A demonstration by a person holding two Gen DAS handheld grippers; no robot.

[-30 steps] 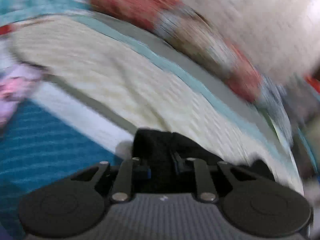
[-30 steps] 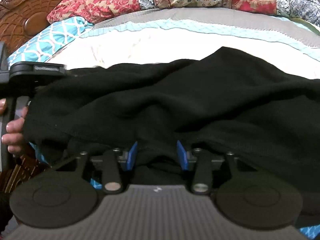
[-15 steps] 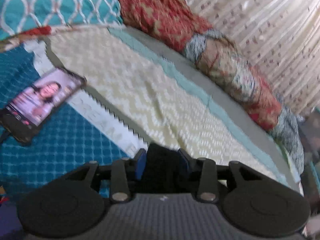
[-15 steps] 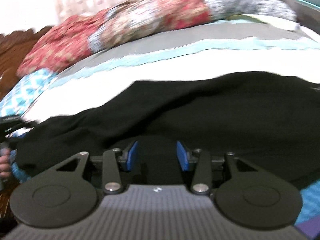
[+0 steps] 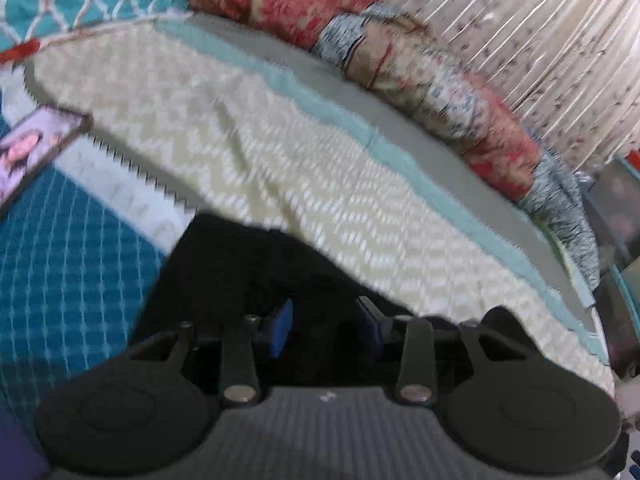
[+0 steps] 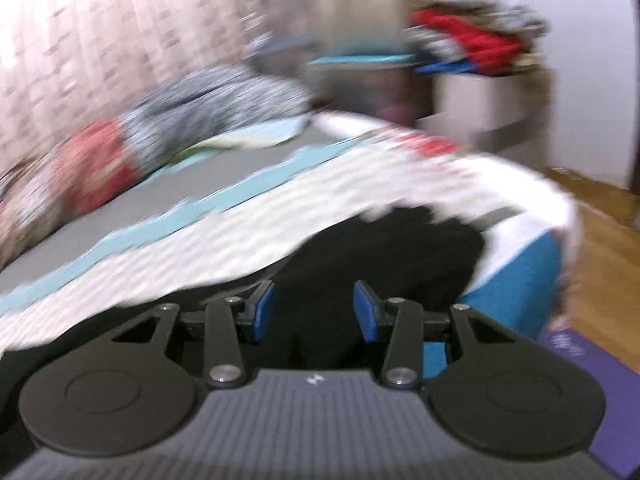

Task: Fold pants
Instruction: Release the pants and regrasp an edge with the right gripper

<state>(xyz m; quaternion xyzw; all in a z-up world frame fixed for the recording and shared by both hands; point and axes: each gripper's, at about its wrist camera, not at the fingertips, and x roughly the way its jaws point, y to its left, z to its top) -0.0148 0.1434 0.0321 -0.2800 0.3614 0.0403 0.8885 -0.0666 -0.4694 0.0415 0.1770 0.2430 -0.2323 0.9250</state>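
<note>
Black fabric fills the lower middle of both wrist views: the pants [image 5: 248,264] lie on a bed whose cream zigzag cover [image 5: 280,152] runs out ahead to a pale teal stripe and a grey band. In the left wrist view the left gripper [image 5: 325,322] has its blue-padded fingers [image 5: 280,322] parted, with the dark cloth lying between and under them — whether the pads actually press the fabric cannot be told through the blur and the black-on-black. Beside the pants on the left is a blue checked patch of bedding [image 5: 60,272], and farther off a phone [image 5: 36,148] with a lit screen rests on it, partly cut by the frame. A rolled patchwork quilt [image 5: 420,64] in red and grey-blue lies along the far edge of the bed, in front of a striped curtain [image 5: 540,28]. In the right wrist view, which is heavily blurred, the right gripper [image 6: 314,310] also has its jaws apart, and the pants [image 6: 400,248] run forward between the blue pads [image 6: 264,310] toward the bed's corner — again no firm grip can be made out. Past that corner a wooden floor [image 6: 608,248] shows, and a shelf with a heap of red and blue clothes [image 6: 468,44] stands against the wall.
</note>
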